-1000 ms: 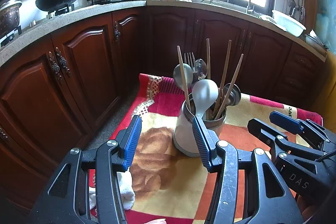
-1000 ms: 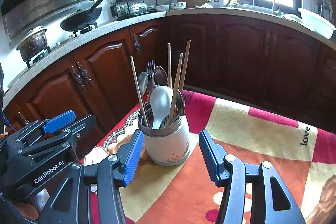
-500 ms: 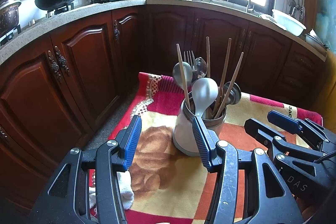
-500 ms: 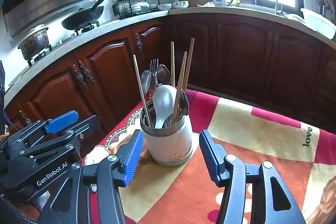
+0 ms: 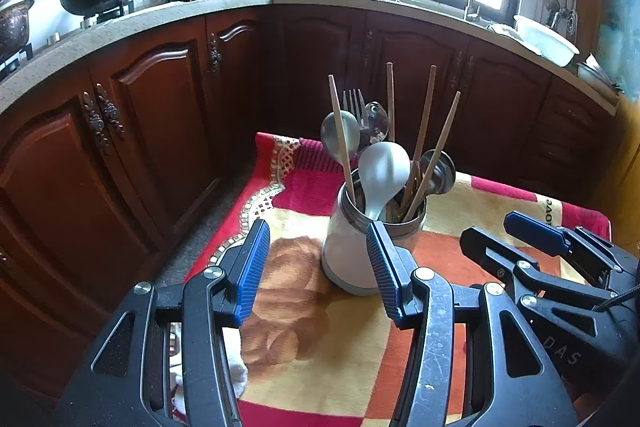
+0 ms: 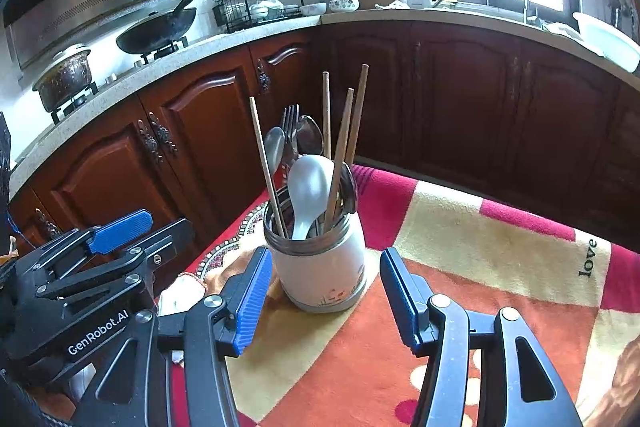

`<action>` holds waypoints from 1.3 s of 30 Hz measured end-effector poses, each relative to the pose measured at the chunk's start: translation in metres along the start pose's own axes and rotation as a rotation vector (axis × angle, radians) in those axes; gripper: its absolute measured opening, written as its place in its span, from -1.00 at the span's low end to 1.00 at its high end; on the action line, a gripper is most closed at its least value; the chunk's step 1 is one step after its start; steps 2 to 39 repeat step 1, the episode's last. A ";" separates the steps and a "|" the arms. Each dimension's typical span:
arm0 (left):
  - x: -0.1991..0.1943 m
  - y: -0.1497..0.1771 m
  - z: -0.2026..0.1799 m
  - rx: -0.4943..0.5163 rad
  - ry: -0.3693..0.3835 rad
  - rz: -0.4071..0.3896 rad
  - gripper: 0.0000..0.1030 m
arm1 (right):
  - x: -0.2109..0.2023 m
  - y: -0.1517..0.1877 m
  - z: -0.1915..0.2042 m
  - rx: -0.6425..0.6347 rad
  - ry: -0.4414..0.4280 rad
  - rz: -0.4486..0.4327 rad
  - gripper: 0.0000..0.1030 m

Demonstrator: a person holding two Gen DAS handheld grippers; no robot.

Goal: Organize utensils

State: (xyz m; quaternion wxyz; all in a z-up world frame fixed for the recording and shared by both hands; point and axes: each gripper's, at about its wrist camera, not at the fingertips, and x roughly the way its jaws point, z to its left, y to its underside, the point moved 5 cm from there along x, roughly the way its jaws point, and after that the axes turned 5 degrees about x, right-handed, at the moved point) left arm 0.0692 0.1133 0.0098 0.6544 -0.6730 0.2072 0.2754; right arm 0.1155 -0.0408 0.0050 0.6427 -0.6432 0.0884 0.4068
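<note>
Dark wooden kitchen cabinets [image 5: 152,131] curve round behind a low surface spread with a red, orange and cream blanket [image 6: 472,259], and on it the white utensil jar [image 6: 320,267] stands upright, already holding wooden chopsticks [image 6: 340,155], a pale spoon [image 6: 308,187], metal spoons and a fork [image 6: 290,123]. Almost nothing has changed across the last second: the jar sits a shade differently in both views, yet both tools stay parked short of it, so the sorting looks finished or paused rather than mid-step. In the right wrist view the right gripper [image 6: 320,301] is spread wide with nothing between its blue pads, the jar just beyond at 12 o'clock; the left gripper [image 5: 316,275] is likewise agape and empty, with the jar at about 1 o'clock past its right finger, which covers part of the rim. No loose utensil shows on the blanket. Handles inside the jar are hidden, the metal spoons overlap too much to count, and a white cloth [image 5: 236,375] at 7 o'clock is mostly cut off behind the left gripper's frame
</note>
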 end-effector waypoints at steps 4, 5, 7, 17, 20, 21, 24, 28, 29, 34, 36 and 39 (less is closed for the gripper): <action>0.001 0.001 0.000 0.000 0.003 0.004 -0.03 | 0.000 0.001 -0.003 0.005 0.001 0.000 0.05; 0.001 0.001 0.000 0.000 0.003 0.004 -0.03 | 0.000 0.001 -0.003 0.005 0.001 0.000 0.05; 0.001 0.001 0.000 0.000 0.003 0.004 -0.03 | 0.000 0.001 -0.003 0.005 0.001 0.000 0.05; 0.001 0.001 0.000 0.000 0.003 0.004 -0.03 | 0.000 0.001 -0.003 0.005 0.001 0.000 0.05; 0.001 0.001 0.000 0.000 0.003 0.004 -0.03 | 0.000 0.001 -0.003 0.005 0.001 0.000 0.05; 0.001 0.001 0.000 0.000 0.003 0.004 -0.03 | 0.000 0.001 -0.003 0.005 0.001 0.000 0.05; 0.001 0.001 0.000 0.000 0.003 0.004 -0.03 | 0.000 0.001 -0.003 0.005 0.001 0.000 0.05; 0.001 0.001 0.000 0.000 0.003 0.004 -0.03 | 0.000 0.001 -0.003 0.005 0.001 0.000 0.05; 0.001 0.001 0.000 0.000 0.003 0.004 -0.03 | 0.000 0.001 -0.003 0.005 0.001 0.000 0.05; 0.001 0.001 0.000 0.000 0.003 0.004 -0.03 | 0.000 0.001 -0.003 0.005 0.001 0.000 0.05; 0.001 0.001 0.000 0.000 0.003 0.004 -0.03 | 0.000 0.001 -0.003 0.005 0.001 0.000 0.05; 0.001 0.001 0.000 0.000 0.003 0.004 -0.03 | 0.000 0.001 -0.003 0.005 0.001 0.000 0.05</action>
